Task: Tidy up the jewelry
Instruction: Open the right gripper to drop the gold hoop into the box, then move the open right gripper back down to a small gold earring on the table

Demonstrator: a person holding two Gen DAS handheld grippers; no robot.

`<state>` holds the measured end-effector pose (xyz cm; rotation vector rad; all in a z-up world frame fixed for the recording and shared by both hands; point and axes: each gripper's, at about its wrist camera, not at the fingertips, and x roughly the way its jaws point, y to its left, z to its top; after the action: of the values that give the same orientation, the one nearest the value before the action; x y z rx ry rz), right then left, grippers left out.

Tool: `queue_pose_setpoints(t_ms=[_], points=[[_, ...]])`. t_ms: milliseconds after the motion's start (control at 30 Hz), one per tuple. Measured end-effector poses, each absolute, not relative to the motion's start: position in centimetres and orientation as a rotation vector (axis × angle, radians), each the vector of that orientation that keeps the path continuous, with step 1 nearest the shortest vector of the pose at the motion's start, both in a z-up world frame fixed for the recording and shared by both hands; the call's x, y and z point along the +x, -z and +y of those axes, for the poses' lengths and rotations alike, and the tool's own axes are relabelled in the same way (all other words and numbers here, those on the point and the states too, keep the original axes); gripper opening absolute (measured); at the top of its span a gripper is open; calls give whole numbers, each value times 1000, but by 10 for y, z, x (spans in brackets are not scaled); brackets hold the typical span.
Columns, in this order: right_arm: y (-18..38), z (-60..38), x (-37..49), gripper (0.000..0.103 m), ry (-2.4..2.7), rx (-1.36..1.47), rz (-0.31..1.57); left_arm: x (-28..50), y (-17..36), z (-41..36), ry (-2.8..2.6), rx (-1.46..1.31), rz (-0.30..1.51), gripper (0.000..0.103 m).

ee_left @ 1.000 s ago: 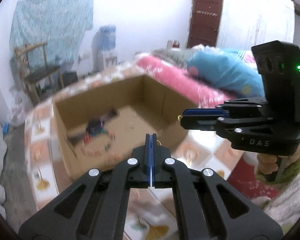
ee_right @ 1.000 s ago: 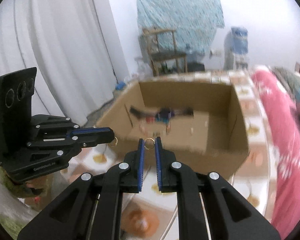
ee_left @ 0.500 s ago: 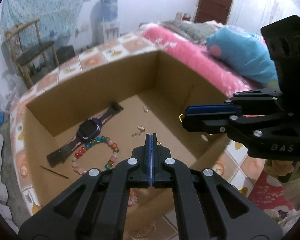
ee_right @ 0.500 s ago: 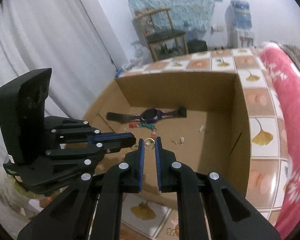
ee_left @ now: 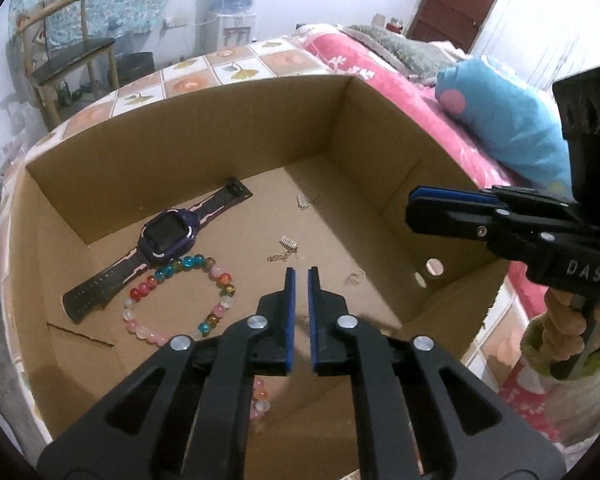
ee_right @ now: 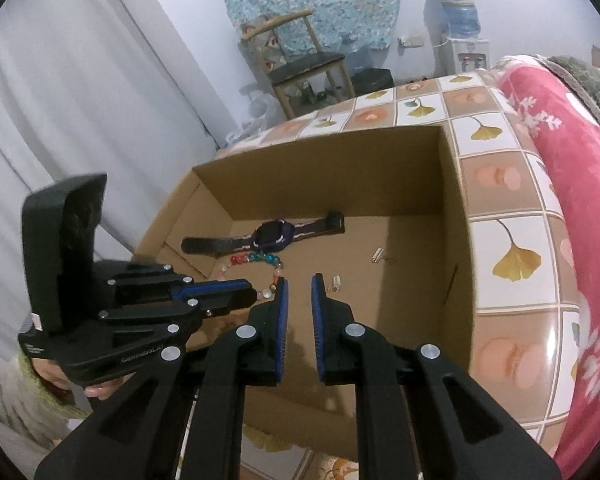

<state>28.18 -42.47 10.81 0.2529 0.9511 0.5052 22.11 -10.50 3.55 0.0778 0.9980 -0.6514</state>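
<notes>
Indoors, tiled tabletop [ee_right: 500,200] (ginkgo-leaf pattern), cardboard box [ee_left: 220,128]; wooden chair [ee_right: 300,60] behind

We see a purple smartwatch [ee_left: 168,236] lying flat, strap stretched out, on the cardboard box [ee_left: 180,152] floor ahead-left of the left claw [ee_left: 301,276]. A multicoloured bead bracelet [ee_left: 180,296] curls just beside it, touching the strap, and small silver earrings [ee_left: 288,245] lie scattered just ahead of the fingertips.

Your right gripper [ee_right: 299,286] hangs over the open brown cardboard box [ee_right: 458,240], its blue-padded jaws just opening, nothing between them. At twelve o'clock lies the purple-faced black-strapped watch [ee_right: 270,236]; at nine, your left gripper [ee_right: 246,294].
</notes>
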Motion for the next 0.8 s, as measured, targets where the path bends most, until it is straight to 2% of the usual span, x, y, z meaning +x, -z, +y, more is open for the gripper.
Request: queue_pose_setpoints(t_ms=[167, 233, 300, 500, 567, 633, 700, 800], points=[[-120, -434, 274, 18, -494, 274, 907, 216, -48, -97, 652, 41, 957, 13], [-126, -439, 268, 21, -491, 281, 882, 213, -54, -93, 646, 32, 937, 20], [-134, -443, 262, 30, -483, 283, 854, 207, -63, -88, 640, 25, 908, 24], [-153, -458, 240, 34, -456, 294, 793, 184, -80, -71, 624, 18, 853, 47], [-158, -463, 230, 36, -454, 308, 772, 174, -84, -65, 623, 17, 840, 52], [-162, -466, 218, 39, -453, 314, 753, 164, -87, -58, 625, 13, 827, 58], [-167, -470, 203, 46, -453, 312, 725, 149, -92, -49, 627, 3, 799, 62], [-169, -473, 178, 50, -471, 305, 702, 127, -98, -37, 658, -1, 751, 72]])
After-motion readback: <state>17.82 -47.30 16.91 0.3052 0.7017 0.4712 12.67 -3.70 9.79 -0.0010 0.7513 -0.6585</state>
